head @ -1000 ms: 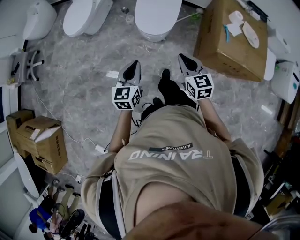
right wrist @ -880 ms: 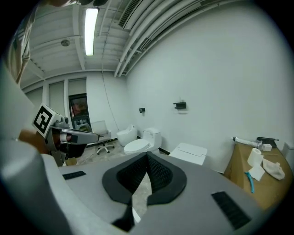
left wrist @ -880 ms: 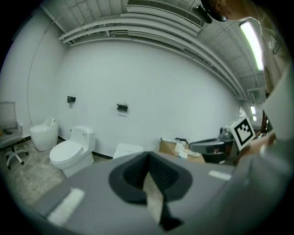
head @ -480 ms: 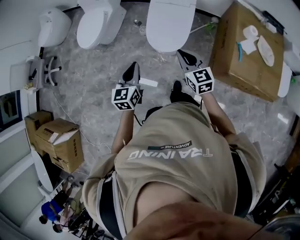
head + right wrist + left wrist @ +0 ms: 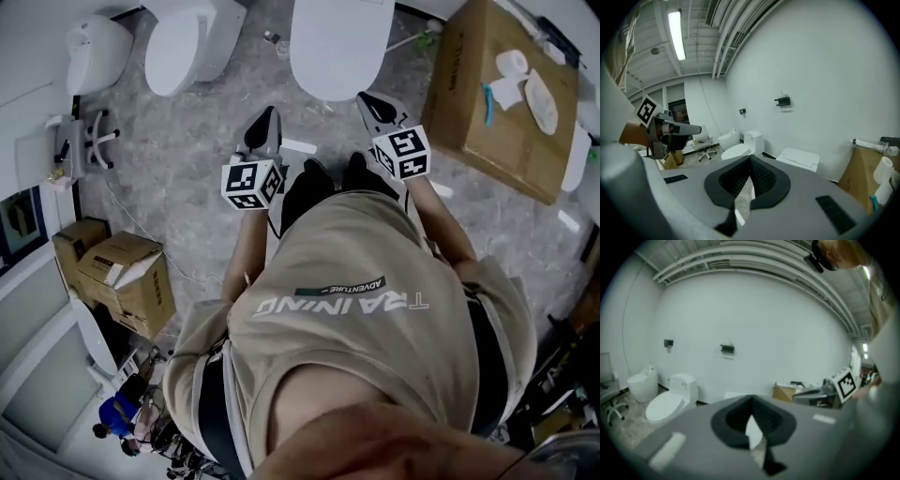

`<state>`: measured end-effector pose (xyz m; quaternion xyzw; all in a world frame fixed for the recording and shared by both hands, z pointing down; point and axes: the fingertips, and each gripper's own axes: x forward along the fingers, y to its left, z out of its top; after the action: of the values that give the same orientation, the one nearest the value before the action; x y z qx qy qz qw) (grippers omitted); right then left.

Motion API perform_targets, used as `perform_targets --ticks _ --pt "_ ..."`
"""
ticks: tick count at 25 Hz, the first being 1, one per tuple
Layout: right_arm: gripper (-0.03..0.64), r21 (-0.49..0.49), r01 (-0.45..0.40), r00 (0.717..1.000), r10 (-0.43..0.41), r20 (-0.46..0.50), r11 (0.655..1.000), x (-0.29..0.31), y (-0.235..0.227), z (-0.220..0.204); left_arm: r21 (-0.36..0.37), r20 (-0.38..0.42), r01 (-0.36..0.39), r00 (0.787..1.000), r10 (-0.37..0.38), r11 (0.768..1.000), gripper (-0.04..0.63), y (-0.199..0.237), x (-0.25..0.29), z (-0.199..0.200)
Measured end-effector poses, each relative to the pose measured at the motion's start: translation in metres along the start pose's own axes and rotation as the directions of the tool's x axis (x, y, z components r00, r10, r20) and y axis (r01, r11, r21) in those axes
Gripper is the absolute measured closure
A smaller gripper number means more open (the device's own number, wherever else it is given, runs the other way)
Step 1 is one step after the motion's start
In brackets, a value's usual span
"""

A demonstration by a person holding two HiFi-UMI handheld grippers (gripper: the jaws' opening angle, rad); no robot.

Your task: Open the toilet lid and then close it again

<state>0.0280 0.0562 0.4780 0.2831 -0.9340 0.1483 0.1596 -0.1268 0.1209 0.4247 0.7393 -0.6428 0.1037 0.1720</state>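
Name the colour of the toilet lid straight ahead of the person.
The toilet lid is plain white; the head view shows it best.

A bare, industrial room; three toilets side by side; cardboard boxes on the marbled floor.

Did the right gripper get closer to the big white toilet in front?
Yes. In the head view the right gripper has come forward toward the toilet; its tip is now just beside the bowl's edge.
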Motion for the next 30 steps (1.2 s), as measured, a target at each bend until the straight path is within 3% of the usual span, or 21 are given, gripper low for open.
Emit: perform_targets --ticks 5,9,13,20,26,30 --pt "0.606 -0.013 0.045 0.999 -0.045 0.009 0.999 0.026 0.004 0.020 0.009 -0.012 0.040 0.999 -0.040 0.999 0.594 0.033 0.016 0.000" --pt "0.606 0.000 0.129 0.991 -0.129 0.015 0.992 0.041 0.002 0.033 0.017 -0.009 0.127 0.992 -0.127 0.992 0.594 0.050 0.037 0.009" --pt "0.606 0.063 0.230 0.972 -0.232 0.031 0.971 0.054 0.004 0.047 0.008 -0.008 0.233 0.972 -0.233 0.972 0.594 0.072 0.054 0.018" --pt "0.606 0.227 0.346 0.928 -0.368 0.060 0.910 0.065 0.010 0.061 0.048 -0.047 0.308 0.951 -0.306 0.950 0.594 0.120 0.077 0.017" --pt "0.606 0.247 0.421 0.901 -0.433 -0.003 0.873 0.056 -0.002 0.034 0.068 -0.110 0.381 0.921 -0.373 0.922 0.594 0.111 0.105 0.001" --pt "0.606 0.287 0.429 0.899 -0.435 -0.044 0.857 0.053 -0.019 0.009 0.065 -0.162 0.415 0.902 -0.401 0.907 0.594 0.089 0.126 -0.015"
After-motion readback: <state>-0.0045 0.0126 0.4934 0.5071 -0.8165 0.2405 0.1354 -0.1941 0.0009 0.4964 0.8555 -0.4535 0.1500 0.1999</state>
